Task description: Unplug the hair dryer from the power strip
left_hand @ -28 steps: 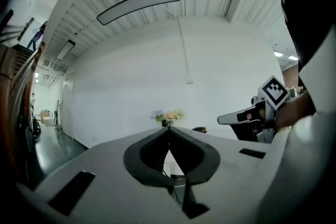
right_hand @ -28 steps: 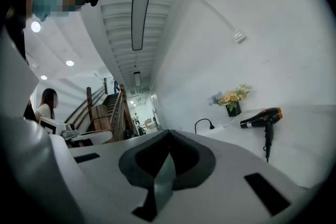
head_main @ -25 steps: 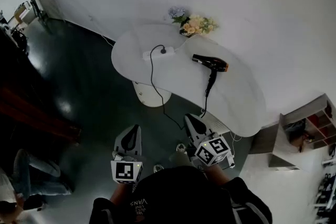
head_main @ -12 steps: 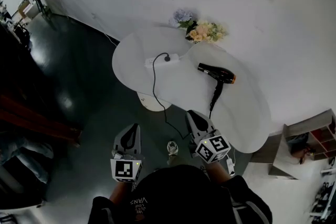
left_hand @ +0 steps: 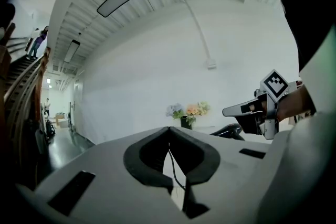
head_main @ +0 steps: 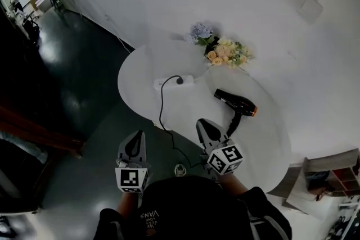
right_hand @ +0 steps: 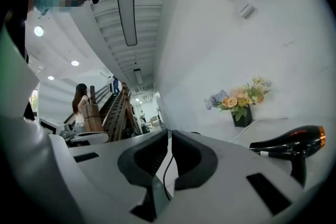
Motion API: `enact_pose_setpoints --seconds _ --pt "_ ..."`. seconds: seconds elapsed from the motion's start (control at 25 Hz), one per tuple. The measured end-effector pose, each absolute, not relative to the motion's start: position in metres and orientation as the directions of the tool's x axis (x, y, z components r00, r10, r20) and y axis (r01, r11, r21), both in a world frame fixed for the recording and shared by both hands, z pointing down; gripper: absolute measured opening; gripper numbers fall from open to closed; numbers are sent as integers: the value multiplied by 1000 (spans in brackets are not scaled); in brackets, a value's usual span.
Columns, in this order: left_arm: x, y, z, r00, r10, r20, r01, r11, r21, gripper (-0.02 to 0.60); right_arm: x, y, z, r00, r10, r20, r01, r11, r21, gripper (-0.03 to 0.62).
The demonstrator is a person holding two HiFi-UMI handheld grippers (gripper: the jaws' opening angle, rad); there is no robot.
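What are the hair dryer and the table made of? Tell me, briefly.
Hair dryer: probably plastic, glossy black with an orange rear ring; light glints on its barrel.
Table: smooth matt white top, no grain visible; painted board or laminate, can't tell.

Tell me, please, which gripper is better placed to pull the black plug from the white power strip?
Right, probably: the right gripper is at the white table's edge, nearer the black plug than the left gripper.
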State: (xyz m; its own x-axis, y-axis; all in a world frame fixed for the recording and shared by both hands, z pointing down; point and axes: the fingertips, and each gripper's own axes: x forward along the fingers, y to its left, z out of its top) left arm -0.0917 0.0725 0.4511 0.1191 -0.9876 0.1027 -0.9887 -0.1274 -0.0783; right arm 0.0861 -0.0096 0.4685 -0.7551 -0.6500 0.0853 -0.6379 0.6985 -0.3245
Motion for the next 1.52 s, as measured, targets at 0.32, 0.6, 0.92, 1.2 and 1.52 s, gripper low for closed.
enact_pose_setpoints --seconds 0.32,0.6,0.92,1.2,1.52 --pt "-92 25 456 99 -987 126 -990 -110 -88 18 79 -57 478 -762 -638 111 -634 699 -331 46" --pt "-100 -23 465 174 -976 132 -977 -188 -100 18 66 -88 486 -739 -663 122 -660 675 -328 46" --pt "-124 -84 489 275 -949 151 -944 -297 -146 19 47 -124 507 -683 -714 151 -715 612 -340 46" --pt "-138 -132 522 374 -891 257 -893 -420 -160 21 29 -143 518 -639 -749 179 -752 557 -353 46" --pt "-140 -176 561 441 -825 353 -850 -511 -133 142 18 -165 541 -585 -782 218 -794 496 -351 46"
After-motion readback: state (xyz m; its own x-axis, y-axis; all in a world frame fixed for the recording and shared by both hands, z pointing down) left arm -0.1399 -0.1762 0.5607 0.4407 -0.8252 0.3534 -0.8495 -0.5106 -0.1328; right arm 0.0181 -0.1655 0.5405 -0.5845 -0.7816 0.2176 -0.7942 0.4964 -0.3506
